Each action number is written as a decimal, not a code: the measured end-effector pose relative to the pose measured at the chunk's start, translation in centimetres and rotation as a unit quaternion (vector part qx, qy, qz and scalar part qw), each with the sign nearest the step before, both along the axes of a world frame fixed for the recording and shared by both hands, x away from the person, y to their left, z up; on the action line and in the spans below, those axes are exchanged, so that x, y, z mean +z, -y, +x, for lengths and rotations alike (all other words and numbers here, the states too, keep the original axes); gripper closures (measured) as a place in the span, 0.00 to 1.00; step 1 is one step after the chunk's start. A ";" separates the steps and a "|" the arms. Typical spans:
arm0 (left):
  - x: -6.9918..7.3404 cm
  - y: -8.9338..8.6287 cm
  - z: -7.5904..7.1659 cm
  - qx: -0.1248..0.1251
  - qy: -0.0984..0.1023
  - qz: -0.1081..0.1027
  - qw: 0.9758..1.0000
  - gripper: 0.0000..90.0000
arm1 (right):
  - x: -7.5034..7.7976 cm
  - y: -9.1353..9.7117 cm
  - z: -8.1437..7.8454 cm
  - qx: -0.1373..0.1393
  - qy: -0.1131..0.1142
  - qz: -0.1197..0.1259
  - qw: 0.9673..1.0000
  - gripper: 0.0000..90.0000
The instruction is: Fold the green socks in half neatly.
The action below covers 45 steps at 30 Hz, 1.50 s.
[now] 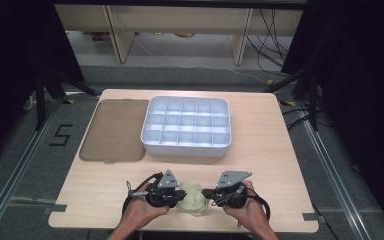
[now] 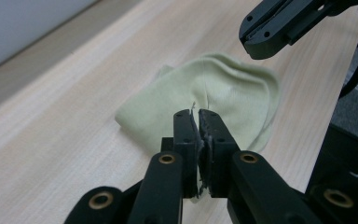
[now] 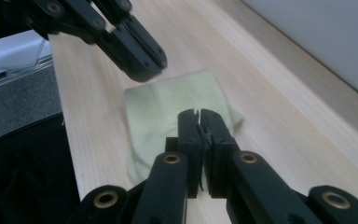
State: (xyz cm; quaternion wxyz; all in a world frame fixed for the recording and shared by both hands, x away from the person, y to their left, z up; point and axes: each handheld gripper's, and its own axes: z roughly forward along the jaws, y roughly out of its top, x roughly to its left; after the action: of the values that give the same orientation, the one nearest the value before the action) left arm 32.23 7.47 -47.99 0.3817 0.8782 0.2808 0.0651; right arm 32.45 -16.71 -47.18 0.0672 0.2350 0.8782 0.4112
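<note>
Evidently a fold or a lift of the pale green cloth (image 1: 194, 199) is in hand; it lies crumpled on the tabletop (image 1: 260, 165) at the near edge, between the two grippers. The left gripper (image 2: 196, 113) and the right gripper (image 3: 196, 113) are both seen with fingers (image 2: 185, 140) clenched together, and no fabric is gripped between them. For a clean hold, both should be opened, lowered onto opposite edges of the cloth, and closed on a single layer. The white compartment tray (image 1: 186, 146) and its brown lid (image 1: 115, 130) lie farther off.
</note>
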 end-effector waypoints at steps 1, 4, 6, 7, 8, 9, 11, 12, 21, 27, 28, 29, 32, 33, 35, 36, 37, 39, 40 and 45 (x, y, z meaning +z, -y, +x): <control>-0.3 0.1 0.1 -0.002 -0.002 0.003 1.000 0.95 | -0.1 -0.2 0.0 0.012 0.002 -0.003 1.000 0.97; -1.0 0.3 0.1 -0.002 -0.005 0.015 1.000 0.95 | -0.3 -0.8 -0.3 0.012 -0.008 -0.009 1.000 0.97; -1.2 0.3 0.1 -0.002 -0.008 0.022 1.000 0.96 | -0.5 -1.1 -0.4 0.018 -0.004 -0.008 1.000 0.97; -1.4 0.3 0.1 0.002 -0.008 0.023 1.000 0.96 | -0.6 -1.2 -0.3 0.019 -0.004 -0.012 1.000 0.97; -1.5 0.3 0.2 -0.003 -0.008 0.027 1.000 0.96 | -0.8 -1.3 -0.4 0.019 -0.010 -0.017 1.000 0.97; -1.6 0.3 0.1 0.000 -0.010 0.026 1.000 0.96 | -1.0 -1.5 -0.4 0.018 -0.015 -0.020 1.000 0.97; -1.8 0.2 0.1 0.002 -0.011 0.030 1.000 0.96 | -1.5 -1.6 -0.3 0.027 -0.014 -0.035 0.999 0.97; -2.0 0.2 0.1 0.000 -0.012 0.031 0.999 0.96 | -1.8 -1.6 -0.3 0.024 -0.013 -0.043 0.999 0.97; -2.0 0.4 -0.6 -0.007 -0.008 0.032 0.999 0.97 | -2.7 -0.5 0.0 0.006 -0.021 -0.049 0.999 0.98; -1.1 1.0 -0.8 -0.022 0.004 0.037 0.999 0.97 | -0.8 -0.4 0.8 -0.011 0.013 -0.035 0.999 0.97; -0.9 1.1 -0.6 -0.011 0.006 0.030 0.999 0.97 | -0.7 -0.7 1.0 -0.014 0.011 -0.035 0.999 0.97; -0.7 1.1 -0.2 -0.005 0.012 0.032 0.999 0.97 | -0.8 -0.9 1.3 -0.015 0.009 -0.036 0.999 0.97; -0.8 1.2 0.9 0.007 0.012 0.021 1.000 0.98 | -1.2 -1.3 2.0 -0.010 0.012 -0.047 0.999 0.97; -0.9 1.2 1.2 0.012 0.013 0.025 1.000 0.98 | -1.2 -1.3 2.0 -0.019 0.008 -0.049 0.999 0.97; -1.2 1.1 1.8 0.012 0.011 0.032 0.999 0.98 | -1.3 -1.0 2.3 -0.022 0.005 -0.051 0.998 0.97; -1.4 1.1 1.9 0.017 0.009 0.030 0.999 0.98 | -1.3 -0.9 2.4 -0.024 0.007 -0.051 0.998 0.97; -1.5 1.0 2.0 0.019 0.007 0.033 0.999 0.97 | -1.5 -0.7 2.5 -0.025 0.007 -0.055 0.998 0.97; -1.8 1.0 2.0 0.025 0.004 0.032 0.999 0.97 | -1.9 -0.7 2.5 -0.033 0.002 -0.054 0.998 0.97; -1.9 1.0 1.9 0.019 0.004 0.040 0.999 0.97 | -2.2 -0.6 2.7 -0.024 0.011 -0.058 0.998 0.97; -1.7 1.1 1.9 0.019 0.005 0.035 0.999 0.96 | -1.3 -0.2 2.7 -0.035 0.015 -0.046 0.998 0.97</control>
State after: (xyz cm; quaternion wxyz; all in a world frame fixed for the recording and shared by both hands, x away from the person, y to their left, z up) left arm 34.09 6.36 -49.69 0.3506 0.8854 0.2927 0.0866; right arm 35.11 -16.48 -48.50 0.1056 0.2559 0.8864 0.3709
